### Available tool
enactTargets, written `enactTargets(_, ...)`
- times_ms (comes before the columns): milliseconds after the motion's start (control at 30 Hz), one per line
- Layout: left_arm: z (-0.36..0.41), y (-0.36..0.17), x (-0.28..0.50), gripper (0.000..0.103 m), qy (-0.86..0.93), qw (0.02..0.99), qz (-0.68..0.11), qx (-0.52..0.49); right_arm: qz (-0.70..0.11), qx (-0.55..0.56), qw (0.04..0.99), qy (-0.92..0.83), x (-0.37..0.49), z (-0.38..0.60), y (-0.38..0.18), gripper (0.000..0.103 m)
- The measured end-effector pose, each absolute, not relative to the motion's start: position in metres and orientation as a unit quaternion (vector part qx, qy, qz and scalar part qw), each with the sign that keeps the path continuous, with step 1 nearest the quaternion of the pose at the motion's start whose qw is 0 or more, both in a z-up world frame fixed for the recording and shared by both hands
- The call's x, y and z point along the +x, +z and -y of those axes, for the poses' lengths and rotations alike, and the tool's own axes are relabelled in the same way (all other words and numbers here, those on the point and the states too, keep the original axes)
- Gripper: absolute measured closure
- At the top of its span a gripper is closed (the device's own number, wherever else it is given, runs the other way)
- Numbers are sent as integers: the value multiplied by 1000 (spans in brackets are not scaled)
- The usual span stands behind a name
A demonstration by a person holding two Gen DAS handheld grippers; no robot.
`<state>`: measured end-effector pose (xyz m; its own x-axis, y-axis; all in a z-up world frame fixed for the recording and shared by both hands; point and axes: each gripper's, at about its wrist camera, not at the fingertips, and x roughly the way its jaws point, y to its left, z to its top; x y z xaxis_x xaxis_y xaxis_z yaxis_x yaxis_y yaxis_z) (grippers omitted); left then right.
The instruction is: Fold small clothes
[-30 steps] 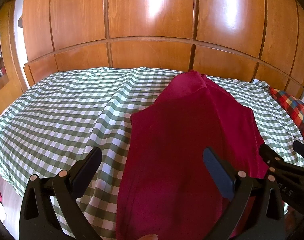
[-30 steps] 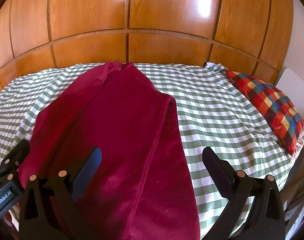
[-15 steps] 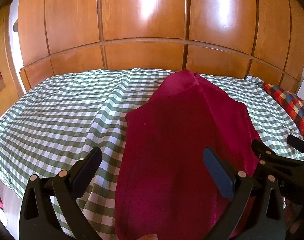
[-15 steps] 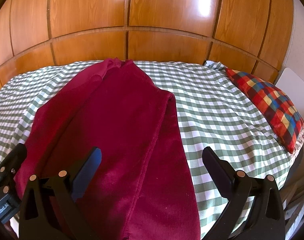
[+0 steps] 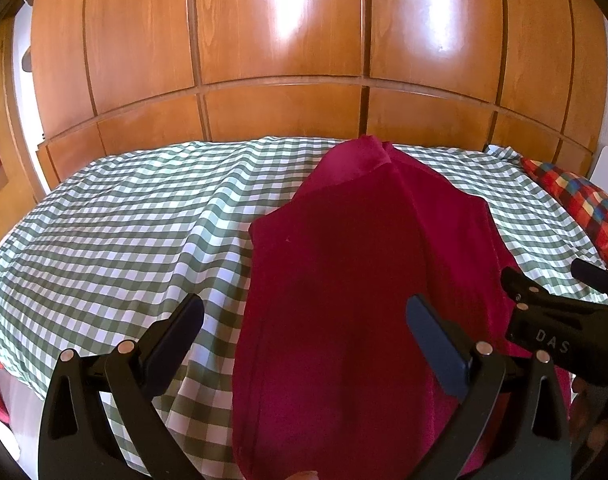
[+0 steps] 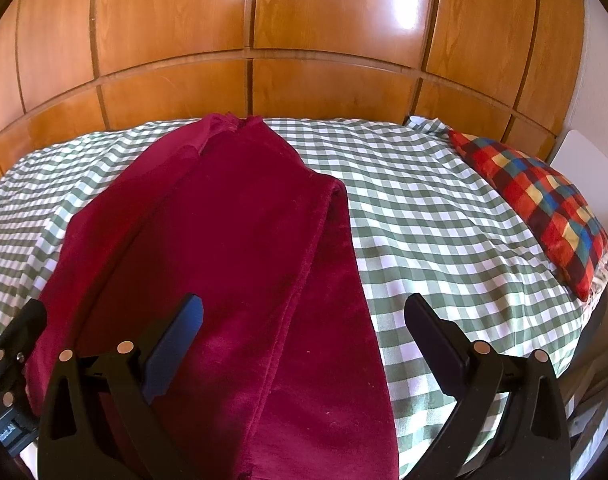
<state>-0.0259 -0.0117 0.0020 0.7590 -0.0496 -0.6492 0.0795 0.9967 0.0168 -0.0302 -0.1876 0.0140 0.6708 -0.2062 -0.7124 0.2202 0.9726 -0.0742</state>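
We read white letters "DAS" on side of right claw (image 5: 560,316), seen from left camera. Small label on left claw (image 6: 8,360) in right camera too blurry to read. Our left claw (image 5: 304,336) wide open, holds nothing, fingers over near part of red cloth (image 5: 344,300). Our right claw (image 6: 304,336) wide open too, empty. Red cloth (image 6: 232,260) folded long, lies on checked bed (image 6: 424,220), from near edge to far edge. Checked pillow (image 6: 544,200) at right edge of bed.

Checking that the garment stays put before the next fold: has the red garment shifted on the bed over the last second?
No. The red garment lies alike against the plaid pillow and checked bedspread; only the cameras drifted.
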Motion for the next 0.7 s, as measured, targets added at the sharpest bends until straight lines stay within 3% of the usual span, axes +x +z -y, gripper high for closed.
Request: enactTargets(700,-3,-6,-46,2,-134,918,-372,9,-403,26,910,-94,-28,194,8,3)
